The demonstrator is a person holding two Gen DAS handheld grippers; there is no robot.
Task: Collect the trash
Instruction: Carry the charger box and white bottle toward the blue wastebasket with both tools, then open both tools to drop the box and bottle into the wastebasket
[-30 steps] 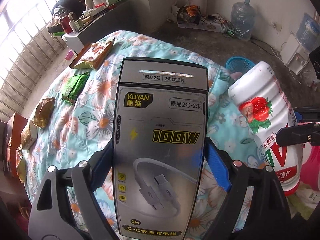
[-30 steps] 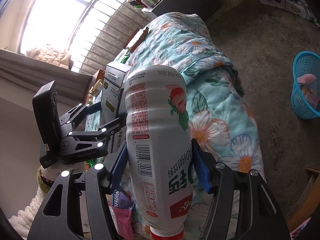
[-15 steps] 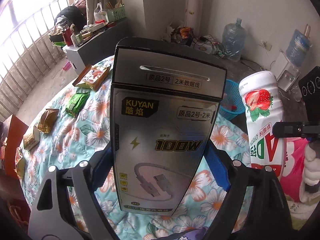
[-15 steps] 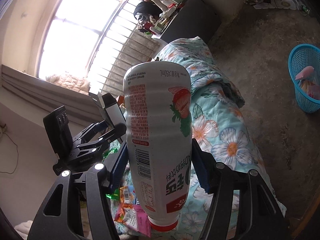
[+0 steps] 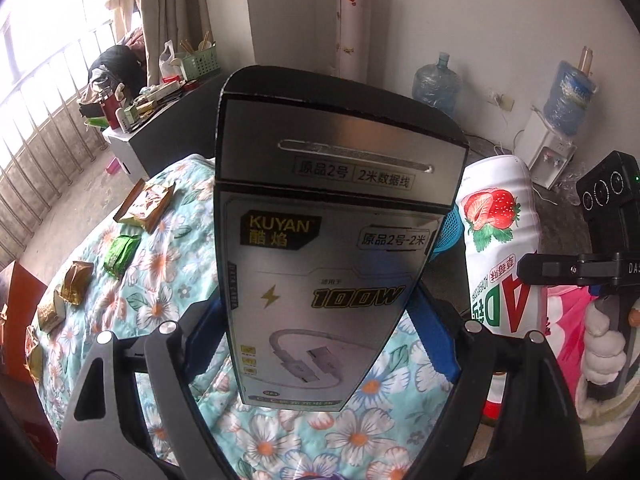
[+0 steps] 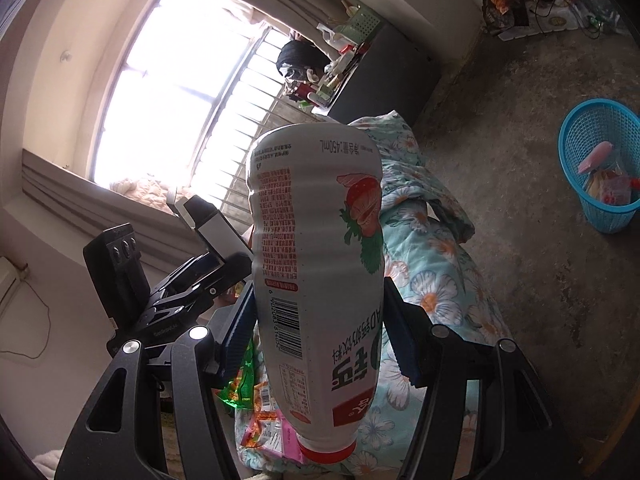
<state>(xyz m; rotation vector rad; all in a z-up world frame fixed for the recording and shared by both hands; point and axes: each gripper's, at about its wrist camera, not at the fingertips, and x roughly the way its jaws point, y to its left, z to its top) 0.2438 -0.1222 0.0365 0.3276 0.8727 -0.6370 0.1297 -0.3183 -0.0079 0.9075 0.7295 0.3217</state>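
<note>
Two claws, both full: our left gripper [image 5: 320,344] clamps the grey cable box [image 5: 328,256] upright, and our right gripper [image 6: 318,334] grips the strawberry drink bottle [image 6: 316,264] cap-down. Beyond and below them lies the floral quilt [image 5: 168,280] with snack wrappers [image 5: 120,254]; right of the bottle stands the blue basket [image 6: 600,164].
</note>
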